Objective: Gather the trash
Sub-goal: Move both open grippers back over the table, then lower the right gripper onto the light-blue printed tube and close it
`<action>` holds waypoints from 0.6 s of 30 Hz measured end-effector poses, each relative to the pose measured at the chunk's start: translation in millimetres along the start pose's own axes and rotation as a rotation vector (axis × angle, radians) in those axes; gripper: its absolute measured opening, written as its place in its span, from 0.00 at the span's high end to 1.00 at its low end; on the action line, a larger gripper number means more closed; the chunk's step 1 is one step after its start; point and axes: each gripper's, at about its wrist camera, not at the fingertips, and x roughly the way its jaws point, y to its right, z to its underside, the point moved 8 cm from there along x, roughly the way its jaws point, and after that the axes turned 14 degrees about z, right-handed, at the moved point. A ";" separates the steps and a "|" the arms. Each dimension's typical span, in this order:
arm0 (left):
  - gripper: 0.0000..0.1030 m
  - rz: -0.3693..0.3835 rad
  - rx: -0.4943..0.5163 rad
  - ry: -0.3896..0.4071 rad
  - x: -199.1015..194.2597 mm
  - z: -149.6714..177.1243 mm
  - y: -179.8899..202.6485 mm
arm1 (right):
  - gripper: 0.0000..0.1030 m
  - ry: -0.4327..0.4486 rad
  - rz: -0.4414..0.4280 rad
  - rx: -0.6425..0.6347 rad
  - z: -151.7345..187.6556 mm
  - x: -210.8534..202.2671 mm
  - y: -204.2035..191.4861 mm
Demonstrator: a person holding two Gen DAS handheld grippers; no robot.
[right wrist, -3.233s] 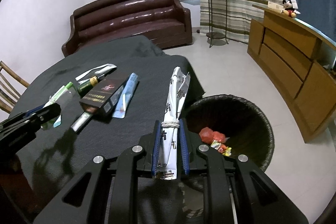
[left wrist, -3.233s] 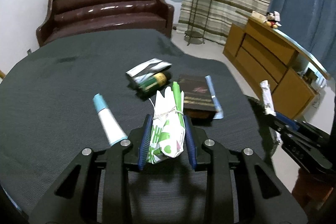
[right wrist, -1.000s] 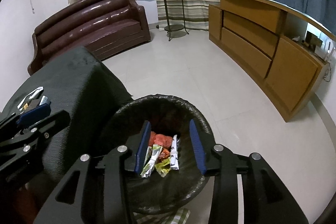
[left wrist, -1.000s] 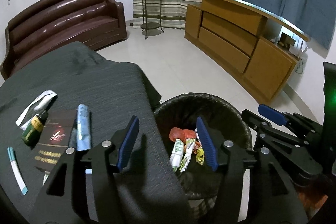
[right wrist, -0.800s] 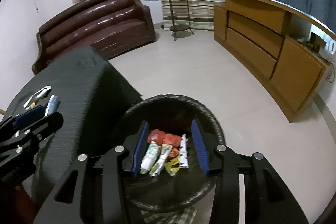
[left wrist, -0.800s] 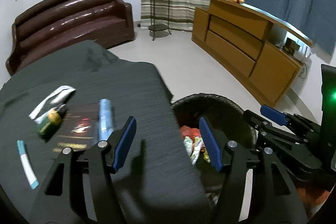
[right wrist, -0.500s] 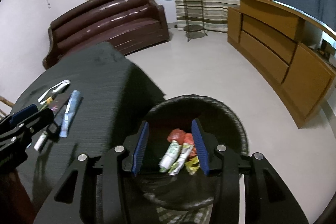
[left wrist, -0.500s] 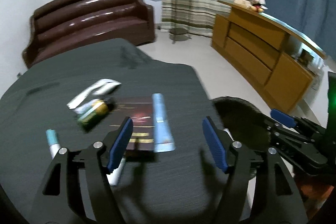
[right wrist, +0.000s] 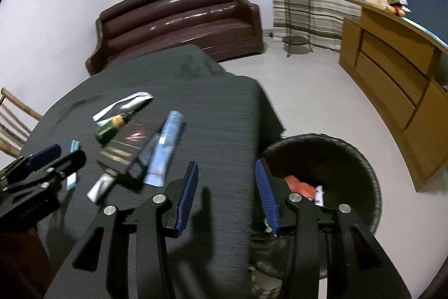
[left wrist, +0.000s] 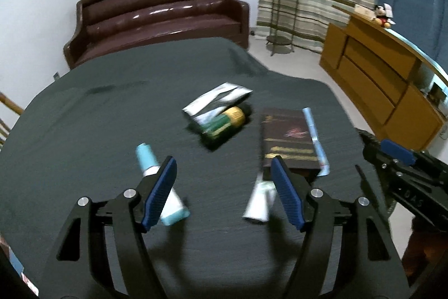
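Hovering over a cluttered dark table (left wrist: 98, 114), both grippers hang with jaws spread wide and nothing between them.

Beyond the table stand a brown sofa (left wrist: 156, 16), a wooden sideboard (left wrist: 383, 80) and a plant stand (left wrist: 282, 4); just beside the table's edge sits the black bin (right wrist: 361, 159), with red and white scraps lying inside. On the cloth, a dark box (left wrist: 288, 142) lies lengthwise away from the left gripper (left wrist: 224, 192), a pale blue packet (left wrist: 315, 139) touching its right side and running parallel. A silver wrapper (left wrist: 218, 100) lies slanted, overlapping a green bottle (left wrist: 224, 125) whose gold cap points right and away. A white tube with a blue cap (left wrist: 156, 181) lies nearest, cap pointing away, partly hidden by the left finger; another whitish tube (left wrist: 259, 201) pokes out from under the box. The right gripper (right wrist: 226, 189) straddles the table's edge and the bin.
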 end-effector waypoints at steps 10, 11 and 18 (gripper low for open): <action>0.31 -0.033 -0.036 -0.056 6.4 13.4 -38.2 | 0.58 -0.059 -0.028 -0.049 -2.2 13.5 -38.6; 0.30 -0.030 -0.039 -0.057 6.3 13.8 -40.4 | 0.58 -0.066 -0.030 -0.049 -3.9 15.7 -41.1; 0.30 -0.016 -0.061 -0.071 10.2 15.2 -51.8 | 0.58 -0.101 0.001 -0.068 -9.2 27.8 -52.3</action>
